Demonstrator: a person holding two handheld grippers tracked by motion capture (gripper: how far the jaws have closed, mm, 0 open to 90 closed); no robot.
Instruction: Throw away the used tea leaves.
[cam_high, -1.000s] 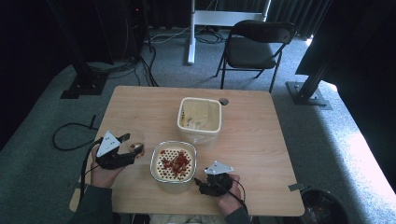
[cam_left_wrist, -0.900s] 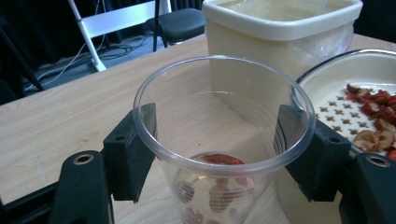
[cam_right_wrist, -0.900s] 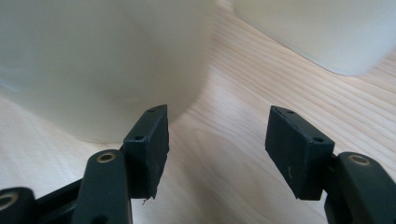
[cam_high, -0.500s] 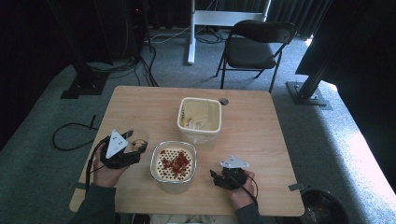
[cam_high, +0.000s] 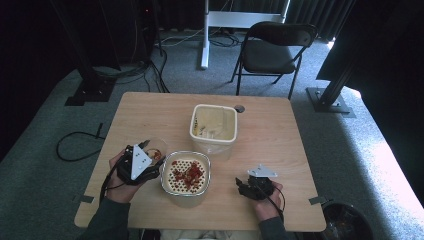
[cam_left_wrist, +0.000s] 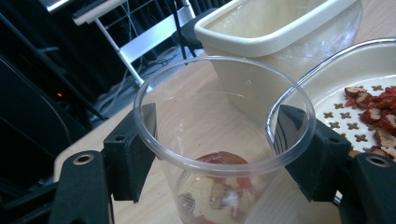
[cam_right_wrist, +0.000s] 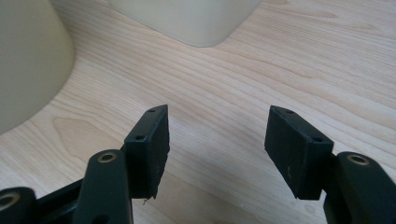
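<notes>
From above, the left gripper (cam_high: 150, 162) sits at the near left of the wooden table (cam_high: 280, 145), clamped on a clear plastic cup (cam_high: 155, 150) just left of the round cream strainer bowl (cam_high: 186, 174) of red fruit pieces. The left gripper view adds what the high view cannot: both black pads press the clear plastic cup (cam_left_wrist: 224, 140) under its rim, and reddish fruit scraps (cam_left_wrist: 219, 186) lie in its bottom. The tall cream rectangular container (cam_high: 214, 125) stands beyond. The right gripper (cam_high: 242, 186) hovers near right; the right gripper view shows its jaws spread apart over bare wood, nothing between them.
</notes>
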